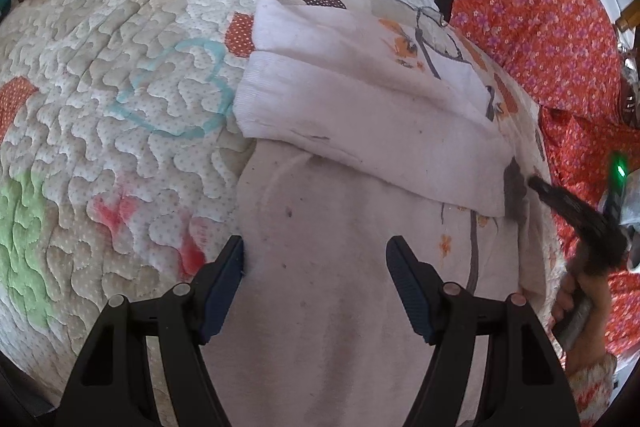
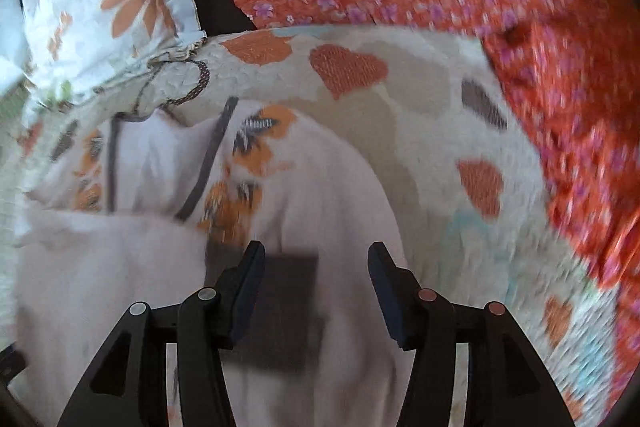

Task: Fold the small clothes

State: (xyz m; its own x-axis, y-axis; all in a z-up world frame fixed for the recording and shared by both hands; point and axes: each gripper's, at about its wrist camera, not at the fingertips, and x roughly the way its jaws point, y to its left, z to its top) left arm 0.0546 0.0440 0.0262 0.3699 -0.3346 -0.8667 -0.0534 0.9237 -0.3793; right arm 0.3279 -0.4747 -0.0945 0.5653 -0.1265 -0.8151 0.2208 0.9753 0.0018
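right wrist view blurred over white garment [image 2: 328,195]

A pale white garment [image 1: 340,131] with orange flowers and grey lines lies on a cream quilt [image 1: 100,75] patterned with orange dotted hearts. Beside the quilt, a red cloth [image 1: 532,7] carries small purple flowers.
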